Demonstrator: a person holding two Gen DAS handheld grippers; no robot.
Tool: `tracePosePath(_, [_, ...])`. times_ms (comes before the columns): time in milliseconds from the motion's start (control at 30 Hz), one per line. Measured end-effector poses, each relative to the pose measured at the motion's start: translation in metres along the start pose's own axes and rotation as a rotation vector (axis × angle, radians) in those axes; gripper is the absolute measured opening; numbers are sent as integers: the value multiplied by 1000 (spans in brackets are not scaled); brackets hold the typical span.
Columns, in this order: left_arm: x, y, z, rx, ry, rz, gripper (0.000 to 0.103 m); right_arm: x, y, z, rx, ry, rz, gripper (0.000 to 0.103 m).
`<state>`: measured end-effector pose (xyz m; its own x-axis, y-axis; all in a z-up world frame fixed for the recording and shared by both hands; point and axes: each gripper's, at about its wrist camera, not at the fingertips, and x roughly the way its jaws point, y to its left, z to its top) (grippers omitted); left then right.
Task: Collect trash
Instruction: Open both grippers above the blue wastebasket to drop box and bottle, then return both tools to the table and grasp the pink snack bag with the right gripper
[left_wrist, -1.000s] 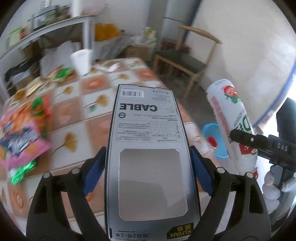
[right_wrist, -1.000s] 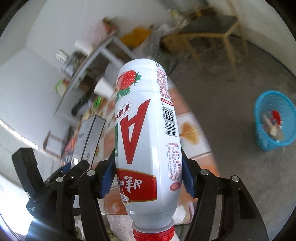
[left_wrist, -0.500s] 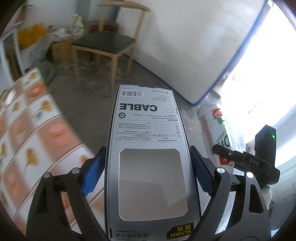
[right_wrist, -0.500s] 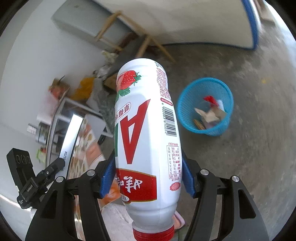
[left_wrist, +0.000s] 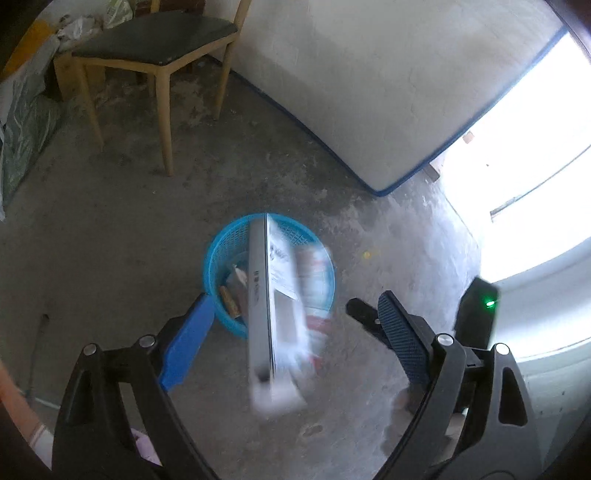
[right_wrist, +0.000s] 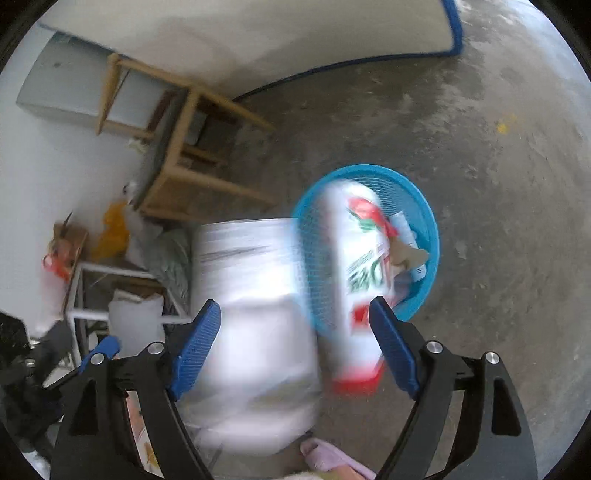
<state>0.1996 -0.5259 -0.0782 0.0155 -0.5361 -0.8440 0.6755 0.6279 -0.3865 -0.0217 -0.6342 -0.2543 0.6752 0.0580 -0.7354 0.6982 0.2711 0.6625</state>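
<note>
A: What is the left gripper doing?

B: Its 2 jaws are spread wide and grip nothing. The grey cable box is between them, touching neither blue pad, edge-on and blurred, in front of the blue basket on the concrete floor.

A: Can you read anything on the box?

B: No. Dark print shows on its white face, but the blur smears it past reading.

A: And the right gripper?

B: Also wide open and empty. The white bottle is loose, close to the right pad, with its red cap end toward the camera and its far end over the basket.

A: Any label there?

B: A red strawberry picture and some green and red characters, too blurred to read.

A: What is already in the basket?

B: Paper scraps and wrappers. A wooden chair stands further back, near a white panel with blue edging.
</note>
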Motion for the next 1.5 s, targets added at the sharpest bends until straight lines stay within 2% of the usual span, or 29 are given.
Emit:
tracePosePath(167, [-17,12,-15,-5,-34,-53,86,-1,-18,-11,-14,-34,-31,80])
tracePosePath(333, [-73,16,-47,77,-142,-90,87,-26,-28,-37,-80,-57,-53,80])
tracePosePath(567, [-160,24,-93,104,-279,-156,92,-76,-14,-91,-241,-107,-83,80])
tracePosePath(667, [-192,32,-118,118,-344,-148,93,-107,10,-122,-341,-167,-95,80])
tracePosePath(733, [-212,42,-141,93,-393,-134,94,-122,25,-137,-399,-213,-106,82])
tracePosePath(800, [-228,55,-167,61,-439,-107,94,-137,43,-158,-459,-287,-141,93])
tracePosePath(900, [-254,78,-208,13,-486,-65,94,-148,68,-185,-558,-377,-166,96])
tracePosePath(933, [-264,87,-223,-3,-501,-53,94,-148,76,-192,-590,-381,-163,96])
tracePosePath(1033, [-295,109,-261,-44,-560,-6,94,-141,109,-214,-666,-329,-86,96])
tracePosePath(1167, [-335,134,-316,-77,-631,94,94,-133,160,-242,-731,-210,97,96])
tracePosePath(1233, [-354,153,-344,-103,-669,164,94,-130,181,-255,-764,-162,163,96])
tracePosePath(1367, [-382,183,-397,-157,-715,246,94,-118,230,-295,-855,-52,287,96])
tracePosePath(1500, [-400,207,-438,-219,-762,303,94,-93,277,-342,-927,120,397,96])
